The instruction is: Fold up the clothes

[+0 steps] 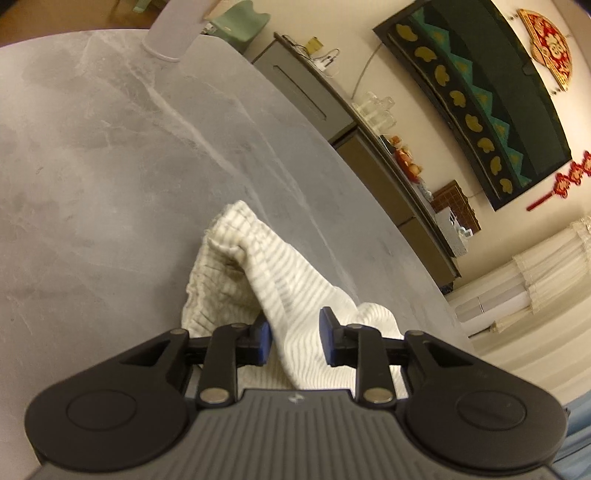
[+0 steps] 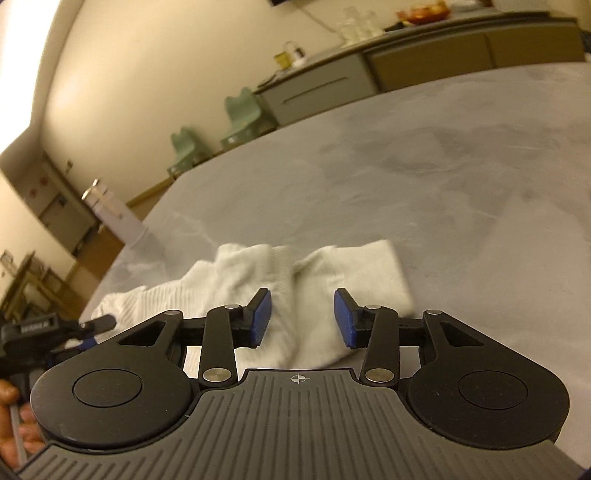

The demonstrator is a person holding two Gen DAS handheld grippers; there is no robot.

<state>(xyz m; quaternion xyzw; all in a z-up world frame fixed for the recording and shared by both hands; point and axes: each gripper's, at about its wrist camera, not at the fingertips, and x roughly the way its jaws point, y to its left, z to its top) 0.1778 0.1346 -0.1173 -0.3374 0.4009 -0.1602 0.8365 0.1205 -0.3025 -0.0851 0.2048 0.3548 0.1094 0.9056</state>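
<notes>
A white ribbed garment (image 1: 258, 266) with faint grey stripes lies bunched on a grey marbled table (image 1: 110, 147). In the left wrist view it fills the lower centre of the frame, one corner peaked upward toward the middle. In the right wrist view the same garment (image 2: 258, 280) spreads across the lower centre, rumpled, with a ribbed band running down its middle and a flatter part reaching to the right.

The left gripper (image 1: 295, 334) sits at the bottom centre of its frame, jaws narrowly apart. A fold of cloth runs between the blue pads (image 1: 265, 338); it may brush the left one, but the pads do not look pressed on it. The right gripper (image 2: 302, 319) has its jaws moderately wide, with cloth beneath and between them and nothing gripped. This view is slightly blurred, so the exact edge of the garment is hard to place.

The garment looks unfolded still, so the step in hand is probably taking hold of two points to spread it. To do that well, each gripper should find a true edge or corner and not the middle of a bunch, close fully on one layer, then lift and draw apart so the cloth lies flat.

A white cylinder (image 1: 173, 33) stands on the table in the upper left of the left view. A sideboard (image 1: 332, 110) runs along the wall at the upper right.
</notes>
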